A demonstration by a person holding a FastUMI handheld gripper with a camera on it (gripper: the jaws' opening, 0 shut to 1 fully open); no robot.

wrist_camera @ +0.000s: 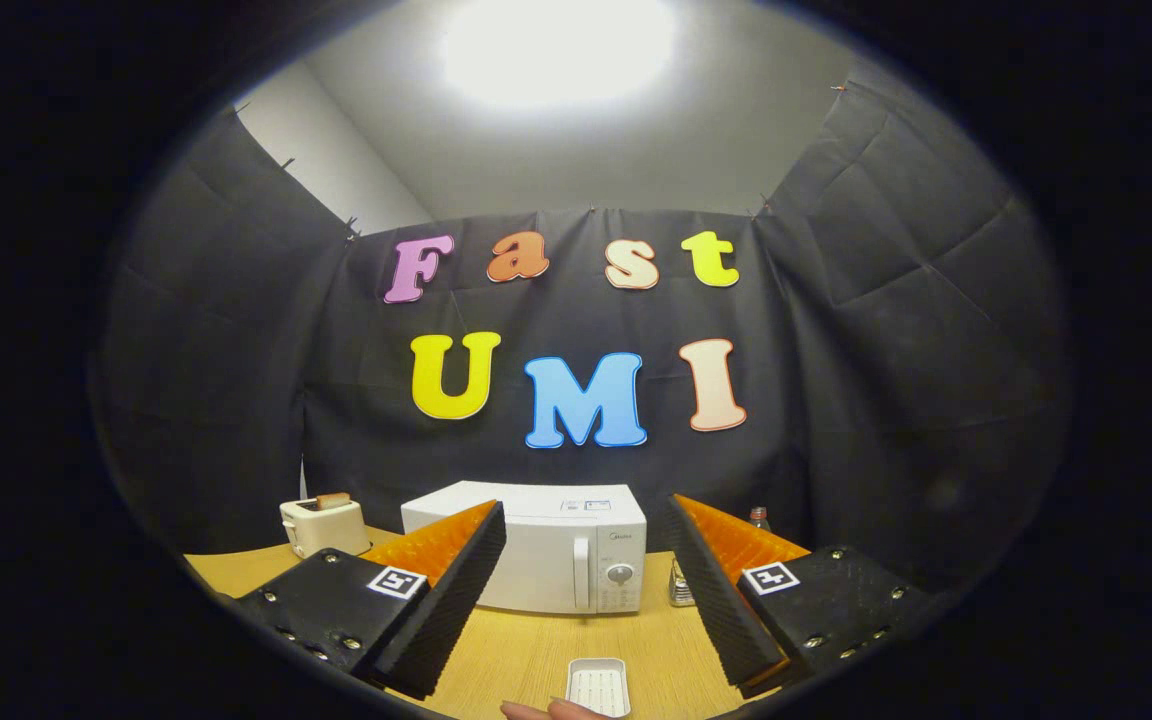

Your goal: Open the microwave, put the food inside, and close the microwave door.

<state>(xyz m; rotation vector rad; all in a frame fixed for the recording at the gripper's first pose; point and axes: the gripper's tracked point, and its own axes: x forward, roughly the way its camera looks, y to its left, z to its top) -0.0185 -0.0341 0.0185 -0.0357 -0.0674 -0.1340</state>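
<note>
In the gripper view, the gripper (591, 590) hangs above a wooden table (526, 650) with its two fingers (456, 590) spread wide and grasping nothing. Each finger has a ribbed, sawtooth face and a bolted flat mount bearing a small square black-and-white marker.

Between the fingers and beyond their tips, at about 12 o'clock from the gripper, stands the microwave (556, 560). It is a white boxy shape with smooth panels, its door closed and its front facing the gripper; its long axis runs crosswise to the fingers. A vertical handle sits at the door's right edge, and right of that is a control panel with a round knob. A small logo is printed above the knob and a sticker lies on the top panel, but both are too small to read.

Nearer than the microwave, low between the fingers at about 6 o'clock, lies a small white tray (599, 686), rectangular with rounded corners and a ridged floor, its longer side pointing towards the microwave. I cannot tell what it holds. A fingertip (546, 711) of a person pokes in just beside its near left corner.

At about 10 o'clock, past the left finger, a cream toaster (324, 525) stands on the table with a brown piece sticking out of its top. At about 2 o'clock, behind the right finger, a small bottle (758, 518) peeks up, and a clear glass shaker (680, 588) stands just beside the microwave's right side.
</note>
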